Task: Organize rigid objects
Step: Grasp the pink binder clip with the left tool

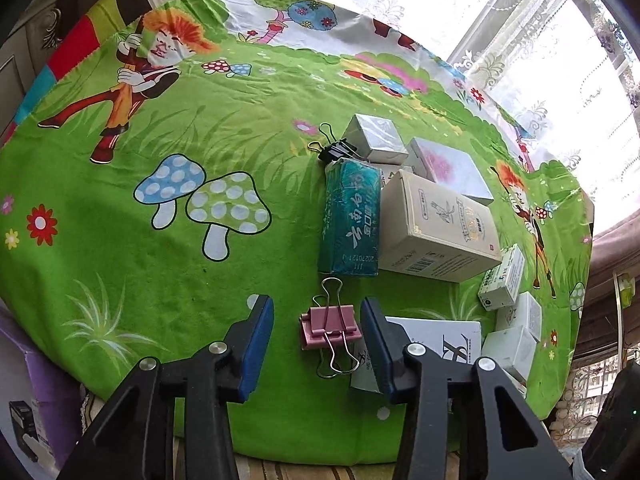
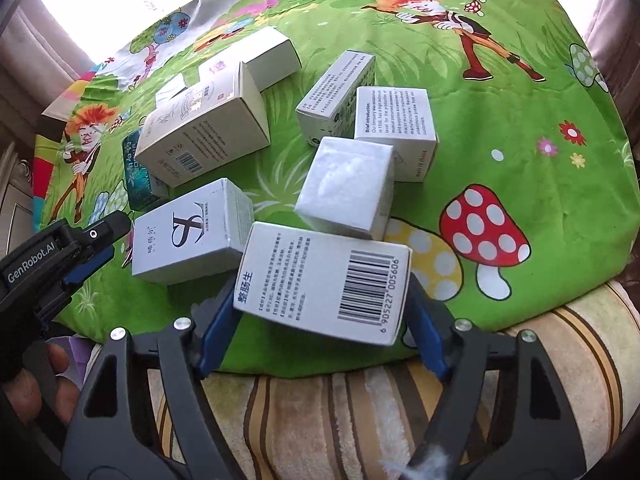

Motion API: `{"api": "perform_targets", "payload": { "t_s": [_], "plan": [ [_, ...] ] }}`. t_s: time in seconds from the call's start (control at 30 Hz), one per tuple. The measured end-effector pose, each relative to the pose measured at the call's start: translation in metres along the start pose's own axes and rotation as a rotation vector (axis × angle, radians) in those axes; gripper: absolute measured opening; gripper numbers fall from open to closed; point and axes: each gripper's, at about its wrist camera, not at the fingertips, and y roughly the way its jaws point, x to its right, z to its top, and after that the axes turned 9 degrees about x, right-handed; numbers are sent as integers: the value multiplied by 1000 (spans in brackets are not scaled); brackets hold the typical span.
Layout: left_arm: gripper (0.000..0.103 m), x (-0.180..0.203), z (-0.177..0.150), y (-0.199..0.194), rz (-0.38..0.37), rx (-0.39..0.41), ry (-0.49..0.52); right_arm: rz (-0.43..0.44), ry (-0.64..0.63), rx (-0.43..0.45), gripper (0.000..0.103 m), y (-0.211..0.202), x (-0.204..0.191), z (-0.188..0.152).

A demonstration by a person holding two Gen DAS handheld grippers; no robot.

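Note:
My left gripper [image 1: 318, 332] is open, with a pink binder clip [image 1: 330, 326] lying on the green cloth between its fingers, untouched. A black binder clip [image 1: 336, 150] lies farther off beside a teal box [image 1: 350, 218] and a beige box [image 1: 436, 226]. My right gripper [image 2: 320, 300] is shut on a white barcoded box [image 2: 324, 282], held just above the cloth's near edge. The left gripper also shows in the right wrist view [image 2: 100, 240], at the left next to a white logo box [image 2: 188, 232].
Several white boxes crowd the cloth: a plain cube [image 2: 346, 188], a text-covered box [image 2: 394, 120], a slim box [image 2: 336, 94]. The cartoon cloth [image 1: 160, 200] covers a round surface; a striped cushion [image 2: 320, 408] lies below its near edge. Curtained windows stand behind.

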Motion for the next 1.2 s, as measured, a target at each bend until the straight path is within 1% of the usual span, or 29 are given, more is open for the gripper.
{"api": "perform_targets", "payload": {
  "t_s": [0.1,0.17,0.27,0.33,0.4,0.47,0.53,0.6,0.7,0.87,1.0,1.2],
  "plan": [
    [46,8,-5,7,22,-24,33,12,7,3,79,-2,3,0],
    [46,11,-7,8,24,-24,41,18,13,6,79,-3,4,-1],
    [42,13,-7,8,36,-23,50,27,20,9,79,-6,7,0],
    [40,11,-7,10,41,-33,44,31,22,11,79,-8,7,0],
    [40,7,-7,11,27,-32,18,37,25,13,79,-8,9,0],
    [40,8,-6,12,27,-32,17,40,28,14,79,-8,11,1],
    [39,12,-8,12,43,-31,47,39,27,15,79,-8,10,1],
    [36,16,-10,12,55,-30,80,35,25,16,79,-9,9,0],
    [35,21,-13,11,54,-25,105,28,22,20,78,-12,9,-1],
    [35,14,-17,2,27,-8,78,20,-2,30,78,-20,6,-7],
    [35,3,-23,-17,0,25,44,14,-16,39,77,-27,4,-10],
    [35,-14,-36,-44,-44,57,-14,37,-46,56,77,-42,1,-17]
  ]
}}
